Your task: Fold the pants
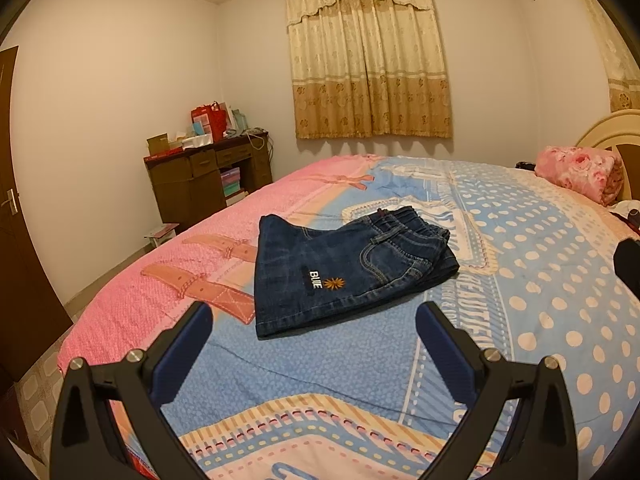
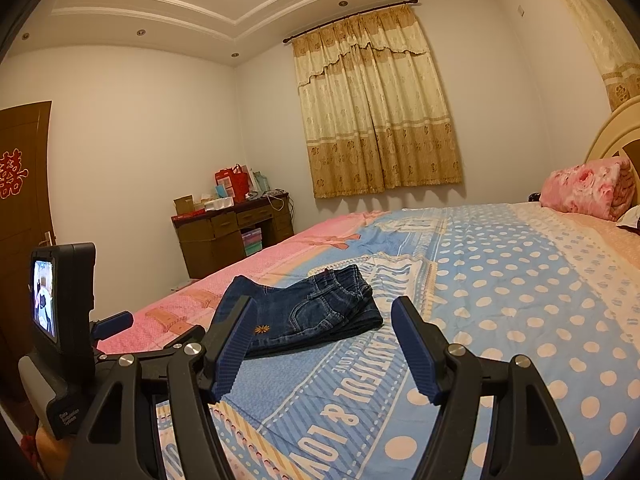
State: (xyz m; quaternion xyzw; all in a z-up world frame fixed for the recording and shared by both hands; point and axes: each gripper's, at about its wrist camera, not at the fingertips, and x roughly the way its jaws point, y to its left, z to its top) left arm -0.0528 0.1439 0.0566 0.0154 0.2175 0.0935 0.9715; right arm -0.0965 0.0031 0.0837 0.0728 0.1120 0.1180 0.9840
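Observation:
A pair of dark blue denim pants [image 1: 340, 272] lies folded in a compact stack on the bed, with a "BLUE" label and an orange flower on top. It also shows in the right wrist view [image 2: 312, 312]. My left gripper [image 1: 314, 320] is open and empty, hovering just short of the pants' near edge. My right gripper [image 2: 324, 316] is open and empty, raised above the bed in front of the pants. The left gripper's body with its small screen [image 2: 60, 300] shows at the left of the right wrist view.
The bed [image 1: 520, 280] has a blue, pink and polka-dot cover. A pink floral rolled blanket [image 1: 580, 172] lies by the headboard. A brown desk [image 1: 208, 176] with boxes and bags stands in the far corner. A brown door [image 1: 20, 240] is at the left.

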